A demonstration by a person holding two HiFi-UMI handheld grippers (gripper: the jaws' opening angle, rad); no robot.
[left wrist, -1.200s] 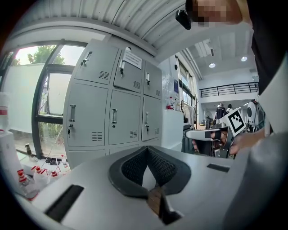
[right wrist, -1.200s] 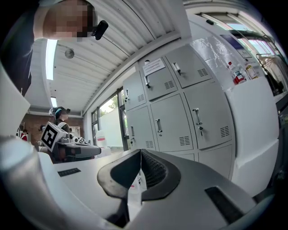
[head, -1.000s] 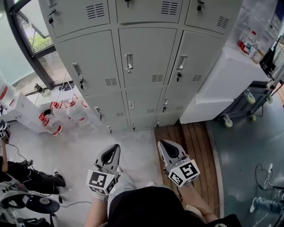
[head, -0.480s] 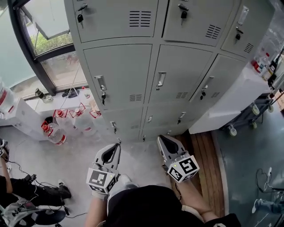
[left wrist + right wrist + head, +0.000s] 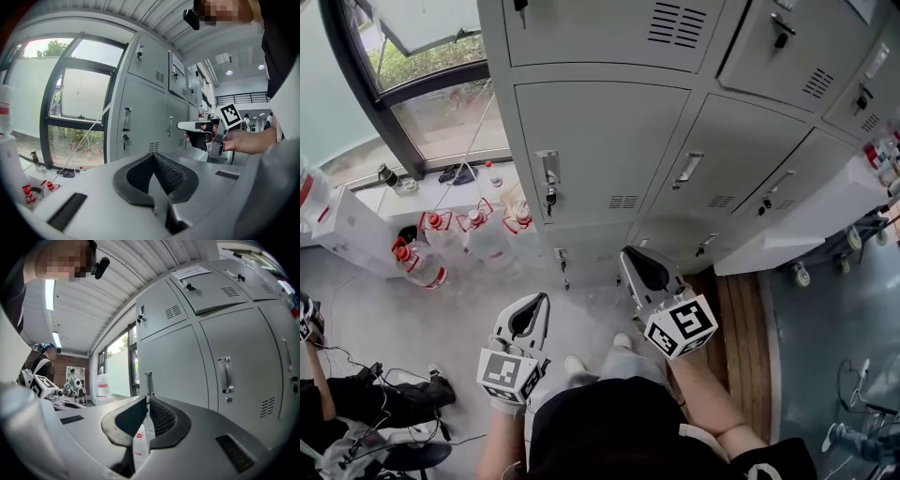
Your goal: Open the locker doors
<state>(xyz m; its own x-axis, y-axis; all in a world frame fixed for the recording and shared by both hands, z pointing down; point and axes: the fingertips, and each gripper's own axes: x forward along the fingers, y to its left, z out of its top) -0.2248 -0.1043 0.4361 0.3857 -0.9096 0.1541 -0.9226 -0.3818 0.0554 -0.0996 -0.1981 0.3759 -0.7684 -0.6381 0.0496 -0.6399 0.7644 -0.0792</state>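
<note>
A bank of grey lockers fills the top of the head view, all doors closed. The nearest door has a metal handle with a key below it; its neighbour's handle is to the right. My left gripper is held low, well short of the lockers, shut and empty. My right gripper reaches further forward, towards the bottom row, also shut with nothing in it. The left gripper view shows its shut jaw tips, a door handle and the right gripper. In the right gripper view, the shut tips sit before a handle.
Several red-capped water bottles stand on the floor left of the lockers, below a window. A white cabinet and a wooden platform lie to the right. A person sits at lower left among cables.
The lockers have come nearer and slid rightwards in the head view. My right gripper has risen towards them. The left gripper has dropped slightly. Both stay shut.
</note>
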